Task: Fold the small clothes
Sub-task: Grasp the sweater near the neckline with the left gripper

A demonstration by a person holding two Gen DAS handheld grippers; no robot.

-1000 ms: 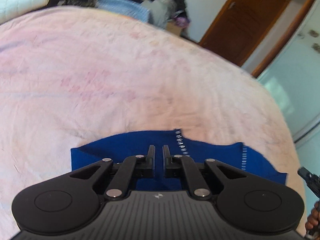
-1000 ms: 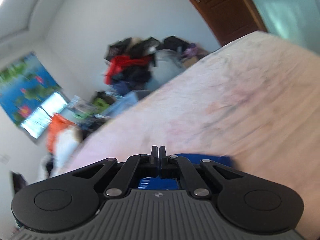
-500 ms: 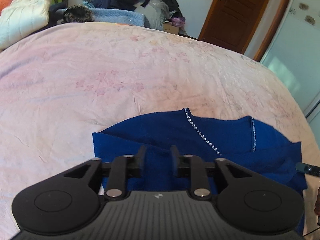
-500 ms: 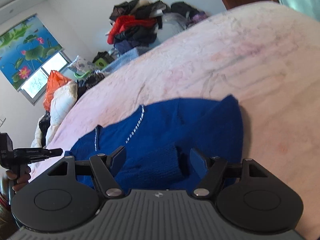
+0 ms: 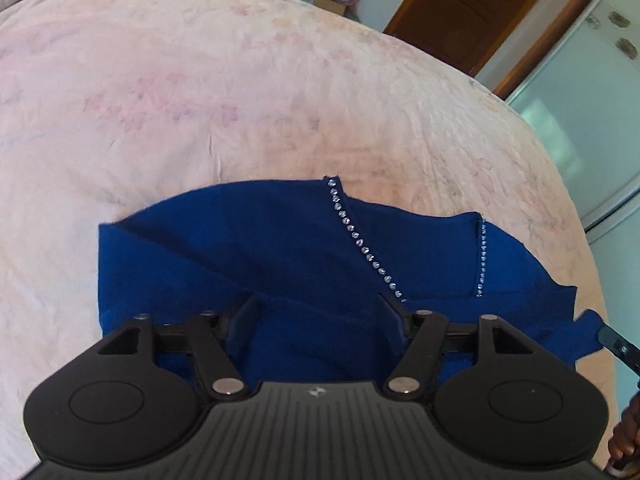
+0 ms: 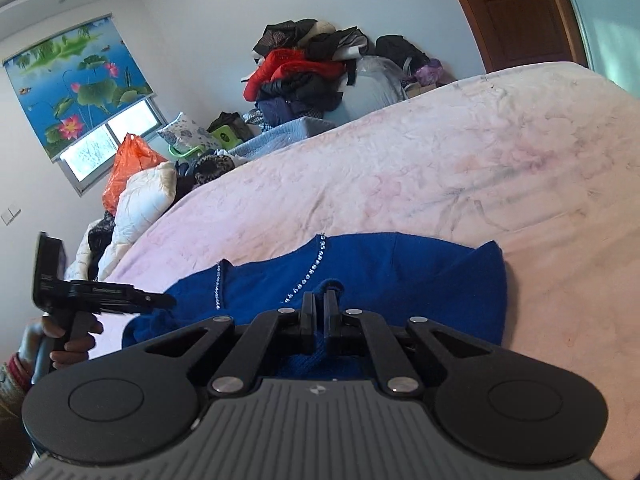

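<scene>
A small royal-blue knit garment [image 5: 280, 256] with two rows of rhinestones lies partly folded on the pink bedspread [image 5: 200, 80]. My left gripper [image 5: 318, 312] is open, its fingers spread above the near edge of the garment, holding nothing. In the right wrist view the same garment [image 6: 400, 272] lies in front of my right gripper [image 6: 319, 308], which is shut on a raised fold of the blue knit. The left gripper also shows in the right wrist view [image 6: 170, 301], held in a hand at the garment's left end.
A heap of clothes [image 6: 312, 68] and bags is piled against the far wall beyond the bed. A white quilt [image 6: 140, 196] and an orange bag [image 6: 128, 164] lie at the bed's far left. A wooden door [image 6: 516, 12] stands at the right.
My left gripper opened from nearly shut to wide. My right gripper opened half a second ago, then shut again on a fold of the blue garment.
</scene>
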